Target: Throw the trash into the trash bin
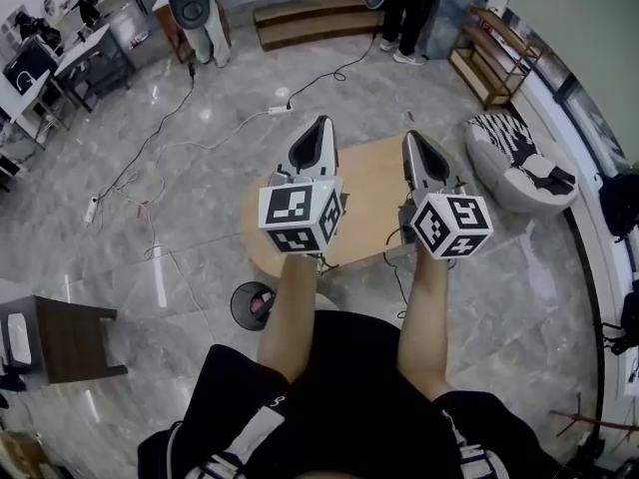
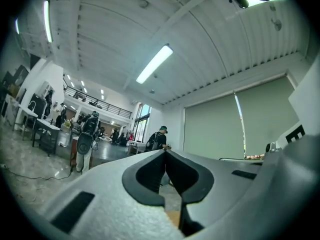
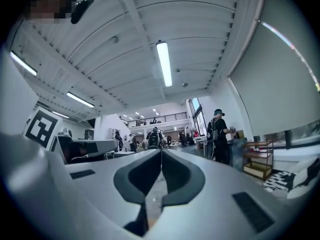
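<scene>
In the head view both grippers are held up level, side by side, over a light wooden table point(image 1: 371, 200). My left gripper point(image 1: 321, 122) has its jaws pressed together with nothing between them; in its own view the left gripper point(image 2: 165, 152) points across the room at ceiling height. My right gripper point(image 1: 409, 137) is likewise shut and empty, and the right gripper point(image 3: 161, 150) faces the far hall. A small black round trash bin point(image 1: 252, 304) stands on the floor by the person's left knee, with something pink inside. I see no loose trash.
A black-and-white cushioned seat point(image 1: 516, 160) sits right of the table. A dark wooden side table point(image 1: 62, 338) stands at the lower left. Cables point(image 1: 150, 203) trail over the marble floor. A person point(image 1: 404, 8) stands at the back beside a low wooden shelf point(image 1: 491, 60).
</scene>
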